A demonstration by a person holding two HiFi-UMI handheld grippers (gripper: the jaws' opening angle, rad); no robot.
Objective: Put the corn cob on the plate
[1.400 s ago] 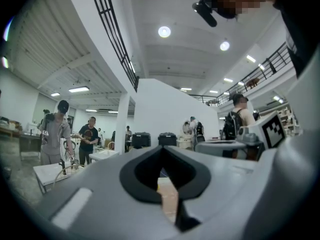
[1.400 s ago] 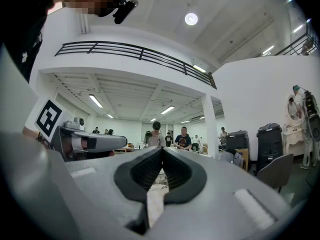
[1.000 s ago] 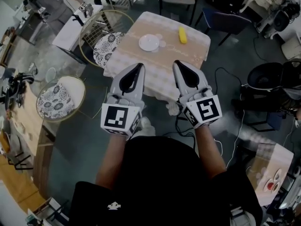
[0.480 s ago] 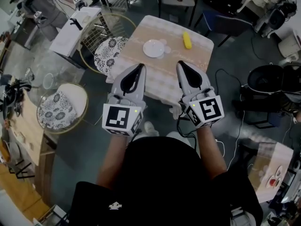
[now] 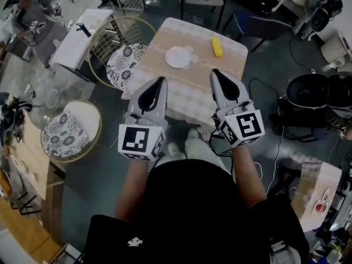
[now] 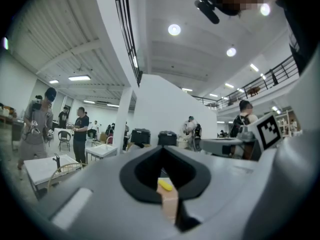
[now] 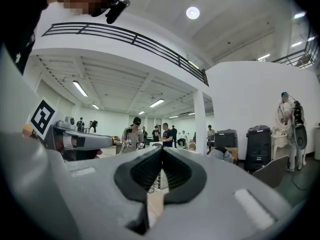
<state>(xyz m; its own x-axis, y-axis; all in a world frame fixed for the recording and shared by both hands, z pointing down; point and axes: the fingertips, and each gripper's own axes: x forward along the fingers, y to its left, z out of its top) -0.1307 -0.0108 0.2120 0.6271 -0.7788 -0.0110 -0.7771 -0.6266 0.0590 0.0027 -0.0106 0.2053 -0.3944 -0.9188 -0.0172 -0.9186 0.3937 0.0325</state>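
So, corn (image 5: 217, 47): lying on table (image 5: 187, 95), far right part, right of plate, near it but not touching
Plate (image 5: 177, 57): white, round, toward table's far middle
Left gripper (image 5: 159, 82): jaws clenched tip to tip, nothing grasped; held level at table's near side, pointing toward the far side, corn well ahead
Right gripper (image 5: 215, 73): jaws clenched too, nothing between them; level, beside the left one, well short of corn
Chair (image 5: 125, 59): round, patterned cushion, just left of table
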